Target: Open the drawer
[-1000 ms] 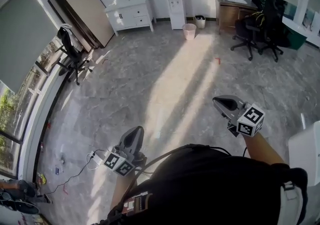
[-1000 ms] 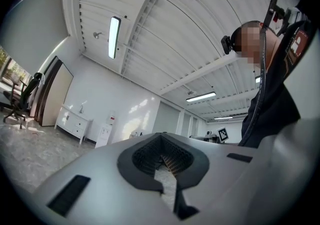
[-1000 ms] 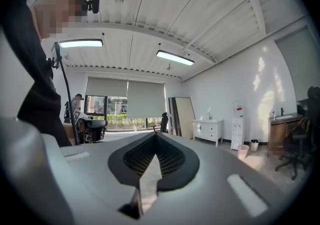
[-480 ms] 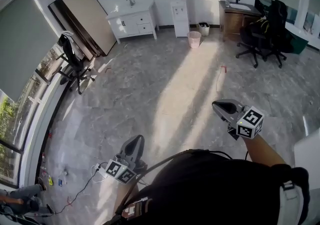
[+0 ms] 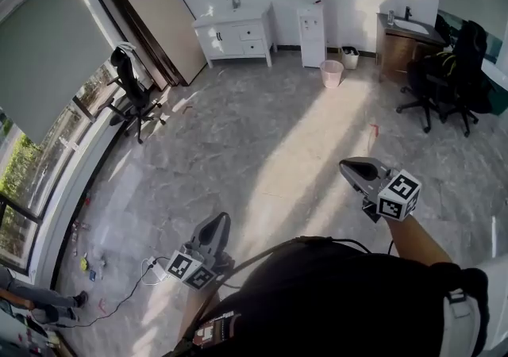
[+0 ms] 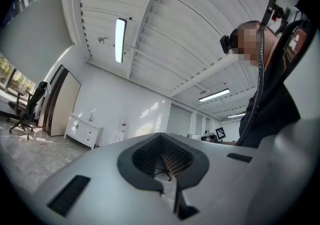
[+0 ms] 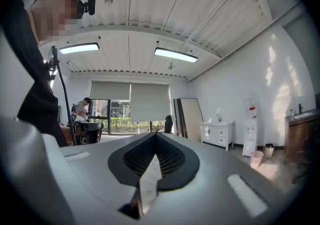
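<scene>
My left gripper (image 5: 217, 222) and right gripper (image 5: 349, 166) are both clenched on nothing, well apart from the white cabinet (image 5: 236, 33).

The drawers (image 5: 253, 38) sit in a white cabinet (image 5: 226, 36) against the far wall at twelve o'clock, stacked on its right half, fronts flush and closed

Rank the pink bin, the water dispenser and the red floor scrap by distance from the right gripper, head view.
1. Red floor scrap, just ahead of the right gripper.
2. Pink bin, near the far wall.
3. Water dispenser, against the far wall.
</scene>
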